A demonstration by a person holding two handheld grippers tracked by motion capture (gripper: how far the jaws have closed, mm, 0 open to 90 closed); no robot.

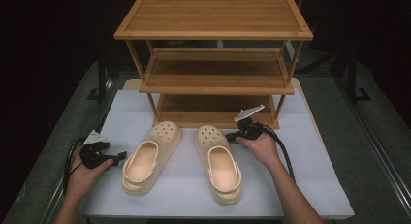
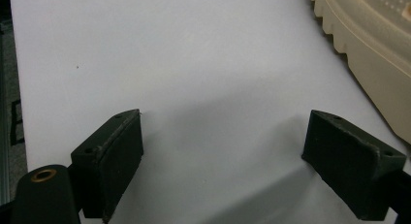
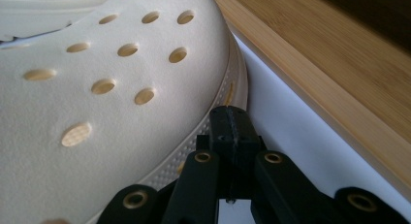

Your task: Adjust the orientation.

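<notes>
Left gripper (image 1: 118,158), lower left of the high view, stands with jaws wide apart on nothing, the left clog (image 1: 148,157) just beside its tips. Right gripper (image 1: 229,136), jaws pressed together and empty, sits against the toe sidewall of the right clog (image 1: 218,159) in mid-frame, before the bamboo shoe rack (image 1: 213,90). Judged light, soft, springy foam: best gripped at heel strap or collar rim.

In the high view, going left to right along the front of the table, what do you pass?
Left claw → left clog → right clog → right claw, all on the white table.
</notes>
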